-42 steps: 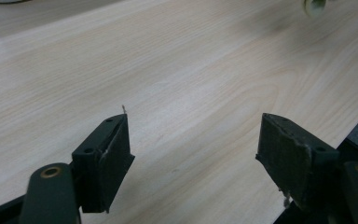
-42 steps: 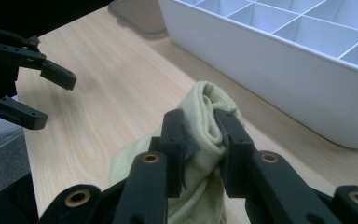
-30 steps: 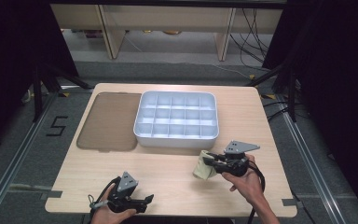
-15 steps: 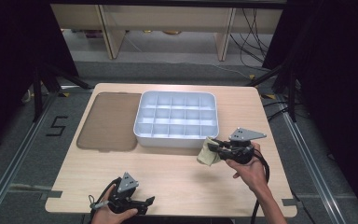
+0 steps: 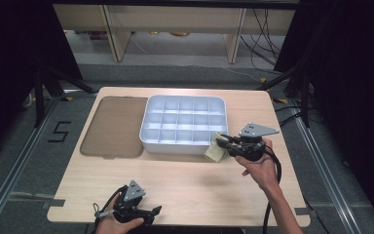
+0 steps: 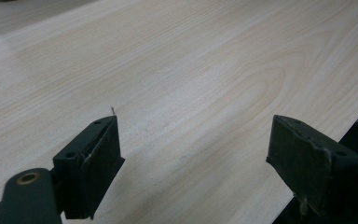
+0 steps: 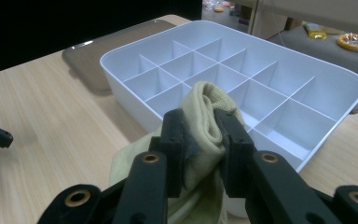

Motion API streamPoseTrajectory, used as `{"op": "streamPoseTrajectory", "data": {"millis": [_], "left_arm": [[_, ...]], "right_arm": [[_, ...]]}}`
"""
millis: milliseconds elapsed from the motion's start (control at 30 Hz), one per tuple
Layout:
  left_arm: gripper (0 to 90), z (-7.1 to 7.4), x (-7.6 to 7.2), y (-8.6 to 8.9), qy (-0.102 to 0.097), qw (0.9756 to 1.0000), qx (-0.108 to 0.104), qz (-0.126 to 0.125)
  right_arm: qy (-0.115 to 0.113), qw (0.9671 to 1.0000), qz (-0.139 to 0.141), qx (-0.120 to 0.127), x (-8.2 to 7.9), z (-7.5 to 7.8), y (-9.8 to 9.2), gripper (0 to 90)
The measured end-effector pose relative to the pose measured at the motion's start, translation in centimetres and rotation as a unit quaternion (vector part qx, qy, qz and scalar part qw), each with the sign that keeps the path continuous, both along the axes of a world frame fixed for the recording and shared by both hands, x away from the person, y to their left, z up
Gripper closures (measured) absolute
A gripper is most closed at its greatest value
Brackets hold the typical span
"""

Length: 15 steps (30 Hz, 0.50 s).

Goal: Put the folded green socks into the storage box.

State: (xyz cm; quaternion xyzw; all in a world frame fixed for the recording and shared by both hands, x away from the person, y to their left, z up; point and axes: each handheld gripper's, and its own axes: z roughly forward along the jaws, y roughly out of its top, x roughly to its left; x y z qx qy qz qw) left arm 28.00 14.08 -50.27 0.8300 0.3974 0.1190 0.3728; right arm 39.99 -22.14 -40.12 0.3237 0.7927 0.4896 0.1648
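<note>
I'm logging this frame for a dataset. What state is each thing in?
Right gripper: shut on the cloth.
Cloth: bunched, lifted at the box's near edge.
Left gripper: open, empty, over bare table.
Divided box: open, compartments empty.
Brown lid: lying flat beside the box.

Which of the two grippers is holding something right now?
The right gripper, by the white divided tray's near right corner: its jaws are clamped on a pale yellow cloth. The left gripper is open over bare table.

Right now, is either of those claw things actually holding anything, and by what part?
The right gripper pinches a pale yellow cloth by a bunched fold at its top. The left gripper is open, holding nothing.
</note>
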Motion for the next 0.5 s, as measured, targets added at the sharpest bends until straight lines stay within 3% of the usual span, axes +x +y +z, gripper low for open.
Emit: {"op": "streamPoseTrajectory", "data": {"millis": [33, 167, 267, 300, 333, 400, 467, 500], "left_arm": [[16.7, 0.06, 0.02, 0.05, 0.002, 1.0000, -0.001, -0.003], [17.0, 0.11, 0.02, 0.12, 0.000, 1.0000, -0.001, -0.002], [17.0, 0.16, 0.02, 0.13, 0.001, 1.0000, -0.001, -0.006], [17.0, 0.23, 0.03, 0.23, 0.002, 0.9999, 0.005, -0.011], [17.0, 0.15, 0.00, 0.10, 0.000, 1.0000, -0.003, -0.004], [17.1, 0.28, 0.02, 0.25, 0.002, 0.9999, 0.006, -0.015], [17.1, 0.28, 0.02, 0.24, 0.002, 0.9999, 0.006, -0.014], [17.1, 0.24, 0.01, 0.21, 0.003, 0.9999, 0.005, -0.014]], "right_arm": [[-0.011, 0.9999, -0.001, -0.002, 0.17, 0.03, 0.01, 74.6], [0.000, 1.0000, -0.007, 0.001, 0.23, 0.21, 0.08, 74.6], [-0.010, 0.9999, -0.005, -0.003, 0.59, 0.30, -0.09, 74.6], [-0.005, 0.9999, -0.007, 0.006, 0.61, 0.22, 0.06, 74.6], [-0.005, 0.9999, -0.008, 0.005, 0.67, 0.23, 0.06, 74.6], [-0.021, 0.9997, -0.006, -0.005, 1.03, 0.29, -0.03, 74.6], [-0.009, 0.9997, -0.018, -0.010, 0.91, 0.49, 0.00, 74.6], [-0.021, 0.9995, -0.020, -0.008, 1.12, 0.43, 0.02, 74.6]]}}
